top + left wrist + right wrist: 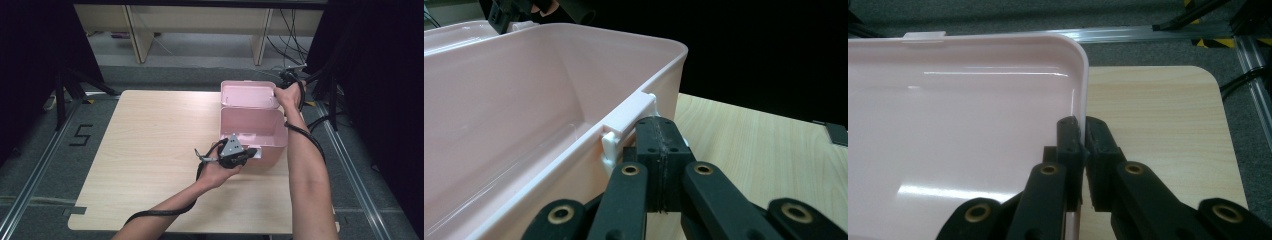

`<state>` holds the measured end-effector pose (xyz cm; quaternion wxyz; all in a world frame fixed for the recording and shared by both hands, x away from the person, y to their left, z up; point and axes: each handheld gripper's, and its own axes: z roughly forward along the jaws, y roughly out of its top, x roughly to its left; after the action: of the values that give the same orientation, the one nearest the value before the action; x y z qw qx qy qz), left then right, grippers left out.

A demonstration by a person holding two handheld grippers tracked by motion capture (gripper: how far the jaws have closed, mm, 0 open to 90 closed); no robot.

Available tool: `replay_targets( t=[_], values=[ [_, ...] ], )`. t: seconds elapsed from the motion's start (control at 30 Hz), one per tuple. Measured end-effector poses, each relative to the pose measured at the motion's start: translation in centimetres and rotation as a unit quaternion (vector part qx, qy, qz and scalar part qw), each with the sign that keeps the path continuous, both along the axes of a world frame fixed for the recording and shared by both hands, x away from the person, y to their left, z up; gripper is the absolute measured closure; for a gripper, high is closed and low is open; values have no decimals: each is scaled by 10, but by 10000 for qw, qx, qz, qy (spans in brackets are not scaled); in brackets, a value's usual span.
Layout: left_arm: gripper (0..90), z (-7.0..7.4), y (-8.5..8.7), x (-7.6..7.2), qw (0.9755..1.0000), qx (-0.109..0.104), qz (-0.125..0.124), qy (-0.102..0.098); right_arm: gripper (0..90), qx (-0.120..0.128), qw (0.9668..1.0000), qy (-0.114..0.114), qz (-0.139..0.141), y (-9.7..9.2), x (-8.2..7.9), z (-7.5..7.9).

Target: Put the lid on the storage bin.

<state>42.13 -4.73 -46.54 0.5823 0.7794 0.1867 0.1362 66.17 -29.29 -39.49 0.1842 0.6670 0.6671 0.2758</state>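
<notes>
From the high view, one light wooden table [150,165] carries one pink plastic box [254,134], which sits toward the right side, with its hinged lid [248,95] thrown back and standing open at the far side. The box looks bare inside. To the left of the box the tabletop is a broad clear stretch; to the right only a narrow strip of wood separates the box from the table edge. The left gripper [239,154] rests against the box's near wall, held by the left hand [216,172], its cable looping back along the forearm. The right hand [288,95] holds the right gripper [278,91] at the lid's right edge, mostly hidden behind the hand. Beyond the table lie grey floor, two metal rails, black stands and pale furniture legs; a "5" is marked on the floor at left. In the left gripper view, the two jaws are pressed flat together with nothing between them, their tips just beside the white latch [628,125] on the box's rim [574,145]; whether they touch it cannot be told. The deep pink interior opens to the left, bare wood to the right. In the right gripper view, the jaws are clamped on the lid's thin side edge [1082,90], one inside and one outside. The lid's rounded corner lies ahead, with the table's corner [1208,80] and the floor rails beyond.
</notes>
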Motion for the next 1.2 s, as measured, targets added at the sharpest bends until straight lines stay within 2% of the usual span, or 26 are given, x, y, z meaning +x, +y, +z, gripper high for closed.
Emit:
replay_targets(
  t=[0.03,0.1,0.13,0.73,0.77,0.8,0.93,0.97,1.2],
  values=[
    [894,0,0,-1,10000,-4,23,14,872,-24,10000,-2,9,0,0,1],
    [894,0,0,-1,10000,2,25,12,873,111,9999,55,-93,1,-1,2],
    [894,0,0,-1,10000,9,22,7,873,15,10000,-9,17,-1,-1,3],
    [895,0,-1,-3,10000,24,24,41,880,63,10000,-23,-32,-3,-4,11],
    [895,0,-1,-3,10000,29,18,45,880,77,10000,-12,-31,-3,-4,11],
    [895,0,-1,-2,10000,33,0,43,881,206,9996,57,-164,-1,-5,12],
    [896,0,-2,-2,10000,44,2,61,881,189,9997,58,-161,-3,-6,13],
    [896,0,-2,-2,10000,44,8,62,881,90,9999,-1,-62,-5,-5,13],
    [897,0,-3,-3,10000,36,31,64,883,84,10000,-32,-34,-5,-6,15]
  ],
)
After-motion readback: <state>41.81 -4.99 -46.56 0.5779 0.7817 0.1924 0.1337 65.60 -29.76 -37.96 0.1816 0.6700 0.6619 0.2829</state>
